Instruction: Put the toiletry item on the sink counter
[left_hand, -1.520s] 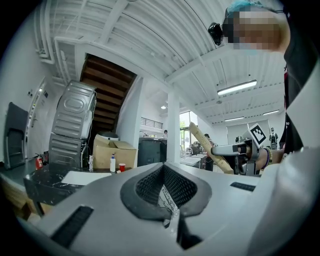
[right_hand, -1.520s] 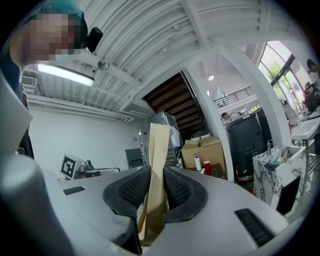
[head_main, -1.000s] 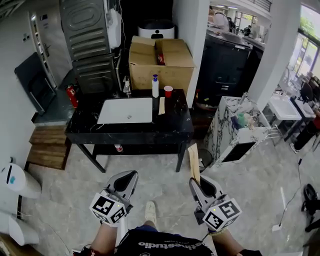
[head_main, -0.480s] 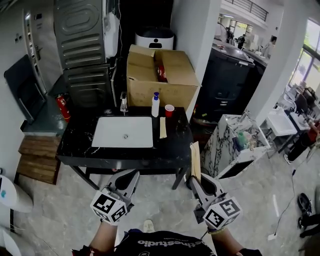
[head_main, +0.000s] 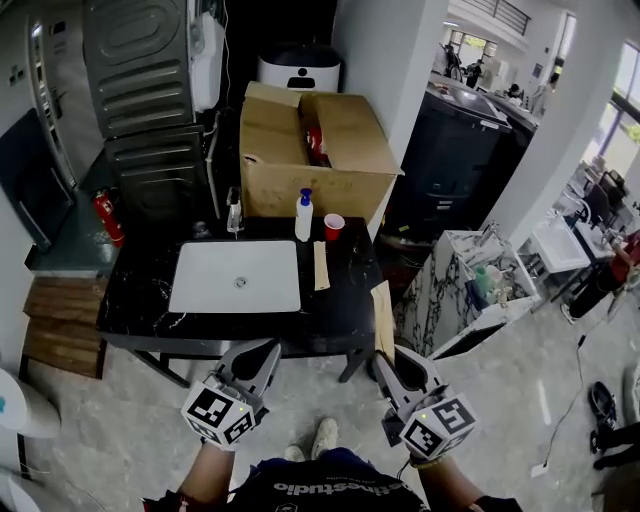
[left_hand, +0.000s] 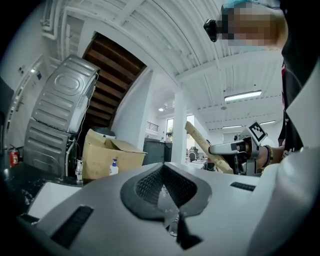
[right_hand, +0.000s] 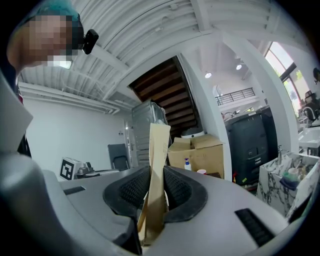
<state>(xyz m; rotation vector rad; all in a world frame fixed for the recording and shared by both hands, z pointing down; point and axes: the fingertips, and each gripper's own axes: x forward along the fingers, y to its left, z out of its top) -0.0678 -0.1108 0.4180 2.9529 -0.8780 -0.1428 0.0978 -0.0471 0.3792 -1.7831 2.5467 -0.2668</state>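
In the head view, the person stands at the near side of a black sink counter (head_main: 335, 318) with a white basin (head_main: 237, 277) set into it. The left gripper (head_main: 262, 352) is level at the near left, its jaws together with nothing in them. The right gripper (head_main: 388, 362) at the near right is clamped on the toiletry item (head_main: 383, 315), a long flat tan box whose far end reaches over the counter's near right corner. A second tan box (head_main: 321, 265) lies on the counter just right of the basin. At the far edge stand a faucet (head_main: 234, 212), a soap bottle (head_main: 303, 216) and a red cup (head_main: 334, 226), with a large cardboard carton (head_main: 310, 150) behind them.

The left gripper view shows its textured pads (left_hand: 150, 182) meeting at the tips, empty. To the right, the other gripper holds the tan box slanting up and left.

The right gripper view shows both pads (right_hand: 134, 190) pressed flat on the box, which stands on edge between them and rises above the jaws.
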